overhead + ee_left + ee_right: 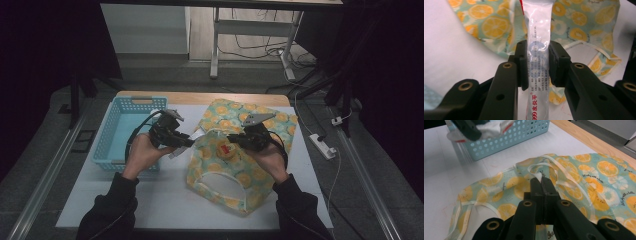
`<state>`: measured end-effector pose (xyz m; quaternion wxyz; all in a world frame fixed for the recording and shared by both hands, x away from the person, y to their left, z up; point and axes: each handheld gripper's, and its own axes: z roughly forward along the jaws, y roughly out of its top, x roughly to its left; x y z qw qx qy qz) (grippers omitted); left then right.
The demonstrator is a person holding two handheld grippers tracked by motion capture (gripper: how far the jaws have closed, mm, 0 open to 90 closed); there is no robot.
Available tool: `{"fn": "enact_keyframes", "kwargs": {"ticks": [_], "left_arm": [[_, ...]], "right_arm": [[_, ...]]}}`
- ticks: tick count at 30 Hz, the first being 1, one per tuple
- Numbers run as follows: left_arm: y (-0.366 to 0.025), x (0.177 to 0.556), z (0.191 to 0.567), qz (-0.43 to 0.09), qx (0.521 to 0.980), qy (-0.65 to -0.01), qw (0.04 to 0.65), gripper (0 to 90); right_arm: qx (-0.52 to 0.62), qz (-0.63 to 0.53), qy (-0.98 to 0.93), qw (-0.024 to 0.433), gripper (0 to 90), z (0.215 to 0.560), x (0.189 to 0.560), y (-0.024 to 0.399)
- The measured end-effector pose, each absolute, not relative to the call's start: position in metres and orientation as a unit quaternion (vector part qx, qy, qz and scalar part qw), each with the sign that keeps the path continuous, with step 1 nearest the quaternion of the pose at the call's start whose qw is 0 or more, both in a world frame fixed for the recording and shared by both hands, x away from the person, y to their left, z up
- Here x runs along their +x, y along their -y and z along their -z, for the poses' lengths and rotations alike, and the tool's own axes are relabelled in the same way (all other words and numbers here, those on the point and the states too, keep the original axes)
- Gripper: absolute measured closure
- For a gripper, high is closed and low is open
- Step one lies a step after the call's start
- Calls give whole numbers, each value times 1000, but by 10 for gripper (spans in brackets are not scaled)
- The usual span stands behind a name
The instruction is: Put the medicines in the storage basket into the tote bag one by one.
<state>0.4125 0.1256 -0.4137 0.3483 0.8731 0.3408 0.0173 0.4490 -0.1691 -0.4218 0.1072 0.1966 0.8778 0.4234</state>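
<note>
White desk (165,200) filled the near ground, with the person's two sleeves coming in from the bottom of the high view. Nearest on it lay the orange-print cloth bag (235,165), its mouth and white binding gaping toward the person. The right tongs (542,180) were pressed fully together on a pinch of that fabric at the rim, lifting it a little so the opening stayed up. Beside them, to the left, the left tongs (537,58) were narrowed onto a slim clear sachet (537,37) with printed text, which stood upright between the pads and stuck out past both ends, over the desk between bag and basket. Behind the left hand sat the light blue basket (117,130), perforated and close to the desk's far left edge; beyond the desk were dark floor, a grey desk frame and loose cables. Judging by this, the sachet was on its way between bag and basket, though which way could not be told. The next move would call for a steady carry while the right tongs kept the rim pinned.
</note>
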Motion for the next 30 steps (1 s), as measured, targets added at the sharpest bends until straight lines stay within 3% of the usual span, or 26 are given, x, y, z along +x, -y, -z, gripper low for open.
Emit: {"fn": "enact_keyframes", "kwargs": {"ticks": [30], "left_arm": [[-63,421,452,-2,900,-299,317,713]], "right_arm": [[194,-427,-876,111,900,421,448,168]]}}
